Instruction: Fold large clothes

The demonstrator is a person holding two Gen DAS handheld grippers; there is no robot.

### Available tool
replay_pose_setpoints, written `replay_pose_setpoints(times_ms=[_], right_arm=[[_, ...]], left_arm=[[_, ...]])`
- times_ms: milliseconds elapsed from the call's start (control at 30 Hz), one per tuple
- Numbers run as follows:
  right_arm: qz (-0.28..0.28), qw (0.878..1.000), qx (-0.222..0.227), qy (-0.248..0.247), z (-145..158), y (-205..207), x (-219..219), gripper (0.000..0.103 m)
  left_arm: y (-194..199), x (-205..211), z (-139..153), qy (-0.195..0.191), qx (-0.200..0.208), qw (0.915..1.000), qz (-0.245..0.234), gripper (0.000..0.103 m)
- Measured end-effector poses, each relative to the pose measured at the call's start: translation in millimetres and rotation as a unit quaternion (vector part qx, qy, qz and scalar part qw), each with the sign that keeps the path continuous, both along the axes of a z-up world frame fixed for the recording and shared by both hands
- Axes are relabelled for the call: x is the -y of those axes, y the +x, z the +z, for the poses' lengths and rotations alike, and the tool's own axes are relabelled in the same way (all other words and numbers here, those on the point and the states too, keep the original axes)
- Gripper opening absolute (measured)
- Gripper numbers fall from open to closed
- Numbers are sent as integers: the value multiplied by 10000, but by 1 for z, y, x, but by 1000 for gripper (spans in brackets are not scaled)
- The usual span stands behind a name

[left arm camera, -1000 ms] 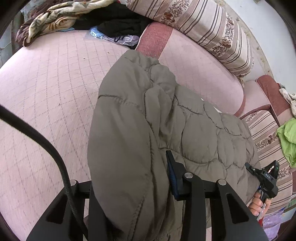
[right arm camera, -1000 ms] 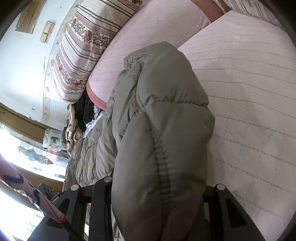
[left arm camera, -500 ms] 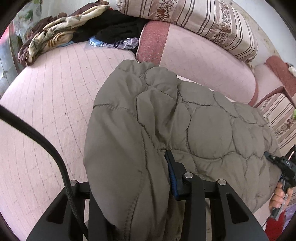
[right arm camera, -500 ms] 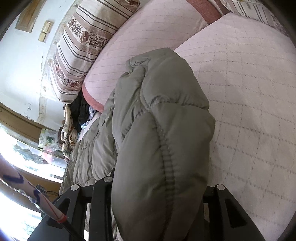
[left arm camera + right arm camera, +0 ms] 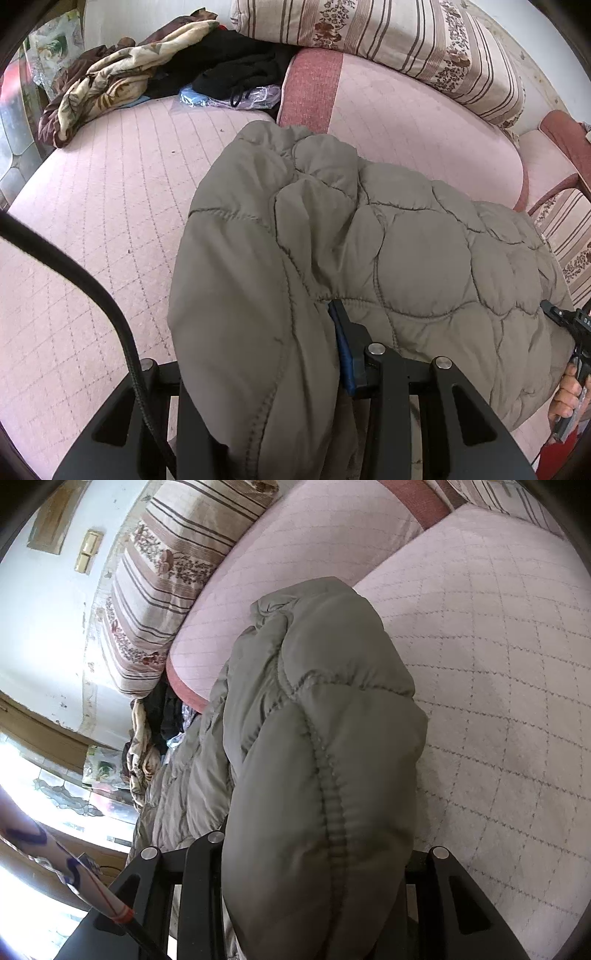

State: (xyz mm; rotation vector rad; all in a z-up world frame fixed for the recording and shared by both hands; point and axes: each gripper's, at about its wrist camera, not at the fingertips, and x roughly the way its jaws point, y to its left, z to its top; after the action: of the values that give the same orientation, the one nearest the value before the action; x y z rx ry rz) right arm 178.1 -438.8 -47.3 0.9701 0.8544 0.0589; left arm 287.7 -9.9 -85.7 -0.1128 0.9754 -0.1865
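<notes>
L tongs [image 5: 258, 369] clamped on a thick fold of the grey quilted jacket [image 5: 406, 258], R tongs [image 5: 314, 867] likewise on its other end, both partly shut w/ padding bulging between. Since a sec ago the jacket sits lower and wider on the pink sofa seat [image 5: 92, 221], so the fold looks nearly laid down; release prob. next. Striped cushion [image 5: 369, 33] at 12, clothes pile [image 5: 147, 70] at 10.

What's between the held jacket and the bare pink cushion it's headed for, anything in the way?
Nothing visible. Both tongs are shut on the quilted jacket, and the pink cushion beside it is bare. The pile of clothes sits at the far end, apart from the jacket. The cushion directly under the jacket is hidden.
</notes>
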Motion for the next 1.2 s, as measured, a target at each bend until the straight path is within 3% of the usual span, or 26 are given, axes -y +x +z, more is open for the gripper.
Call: replay_pose_setpoints(times_ms=[400, 800, 1200], right_arm=[[83, 9999, 68, -84, 11, -24, 1, 39], [-60, 9997, -223, -103, -14, -4, 10, 39], [-238, 9984, -474, -171, -36, -1, 11, 49]], left_arm=[[-21, 11, 20, 167, 309, 9993, -146, 33], [-4, 9, -3, 430, 204, 9988, -60, 34], [8, -1, -17, 224, 40, 9997, 64, 40]])
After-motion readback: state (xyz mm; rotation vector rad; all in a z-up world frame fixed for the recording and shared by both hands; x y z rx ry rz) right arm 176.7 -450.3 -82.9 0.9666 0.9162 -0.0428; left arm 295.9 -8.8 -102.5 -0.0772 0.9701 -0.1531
